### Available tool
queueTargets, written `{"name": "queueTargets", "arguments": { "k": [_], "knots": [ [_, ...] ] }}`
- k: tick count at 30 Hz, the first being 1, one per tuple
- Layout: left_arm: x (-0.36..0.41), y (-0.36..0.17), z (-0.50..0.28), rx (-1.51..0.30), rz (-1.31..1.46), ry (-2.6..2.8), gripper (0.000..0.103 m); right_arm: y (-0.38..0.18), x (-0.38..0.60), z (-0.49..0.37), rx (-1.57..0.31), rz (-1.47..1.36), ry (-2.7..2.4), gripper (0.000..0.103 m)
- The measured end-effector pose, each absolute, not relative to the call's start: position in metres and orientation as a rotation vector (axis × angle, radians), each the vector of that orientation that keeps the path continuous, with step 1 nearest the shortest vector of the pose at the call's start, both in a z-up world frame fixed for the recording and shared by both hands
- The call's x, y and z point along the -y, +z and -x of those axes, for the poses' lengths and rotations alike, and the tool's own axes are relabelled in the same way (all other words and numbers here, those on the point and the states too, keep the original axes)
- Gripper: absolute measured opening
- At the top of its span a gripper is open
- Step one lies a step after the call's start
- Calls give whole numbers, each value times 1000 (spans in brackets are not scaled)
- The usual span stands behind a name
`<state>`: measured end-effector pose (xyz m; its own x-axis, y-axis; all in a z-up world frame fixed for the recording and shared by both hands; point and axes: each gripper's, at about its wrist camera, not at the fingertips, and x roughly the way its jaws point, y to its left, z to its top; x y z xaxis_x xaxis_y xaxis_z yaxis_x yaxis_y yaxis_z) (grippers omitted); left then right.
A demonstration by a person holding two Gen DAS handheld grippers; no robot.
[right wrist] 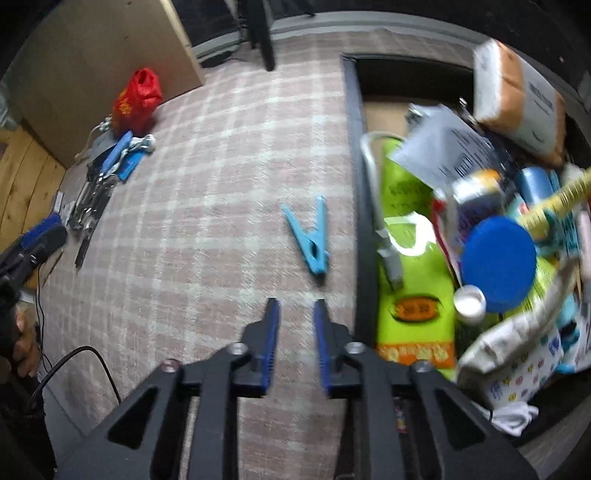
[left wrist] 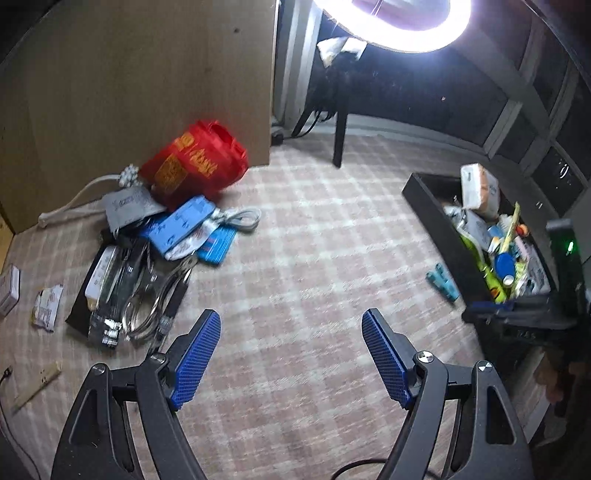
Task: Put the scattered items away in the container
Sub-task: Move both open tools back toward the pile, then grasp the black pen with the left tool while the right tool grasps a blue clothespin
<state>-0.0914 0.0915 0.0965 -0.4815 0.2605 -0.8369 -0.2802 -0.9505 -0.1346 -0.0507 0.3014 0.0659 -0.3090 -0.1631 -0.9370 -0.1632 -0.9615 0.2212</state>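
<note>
A black container (left wrist: 428, 199) stands on the carpet at the right, full of mixed items; it also shows in the right wrist view (right wrist: 356, 184). A blue clothespin (right wrist: 312, 236) lies on the carpet just left of its wall, and in the left wrist view (left wrist: 443, 282). A pile of scattered items (left wrist: 159, 236) with a red bag (left wrist: 195, 162) lies by a wooden board. My left gripper (left wrist: 291, 325) is open and empty above bare carpet. My right gripper (right wrist: 295, 314) is empty with a narrow gap between its jaws, just short of the clothespin.
A wooden board (left wrist: 140, 74) stands behind the pile. Small packets (left wrist: 46, 306) and a stick (left wrist: 37, 386) lie at the far left. A ring light (left wrist: 406, 22) glares overhead, with a dark stand leg (left wrist: 340, 129) beyond. A cable (right wrist: 85, 362) trails on the carpet.
</note>
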Motion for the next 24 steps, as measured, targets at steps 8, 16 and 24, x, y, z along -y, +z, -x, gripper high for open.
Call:
{"name": "queueTargets", "arguments": {
  "k": [8, 16, 24],
  "knots": [
    [-33, 74, 73, -107, 1448, 2454, 66, 65, -290, 93, -259, 1878, 2515, 43],
    [17, 55, 77, -104, 1545, 2473, 60, 54, -280, 117, -91, 1930, 2472, 45],
    [0, 30, 98, -192, 1597, 2387, 47, 56, -282, 119, -73, 1965, 2488, 45]
  ]
}}
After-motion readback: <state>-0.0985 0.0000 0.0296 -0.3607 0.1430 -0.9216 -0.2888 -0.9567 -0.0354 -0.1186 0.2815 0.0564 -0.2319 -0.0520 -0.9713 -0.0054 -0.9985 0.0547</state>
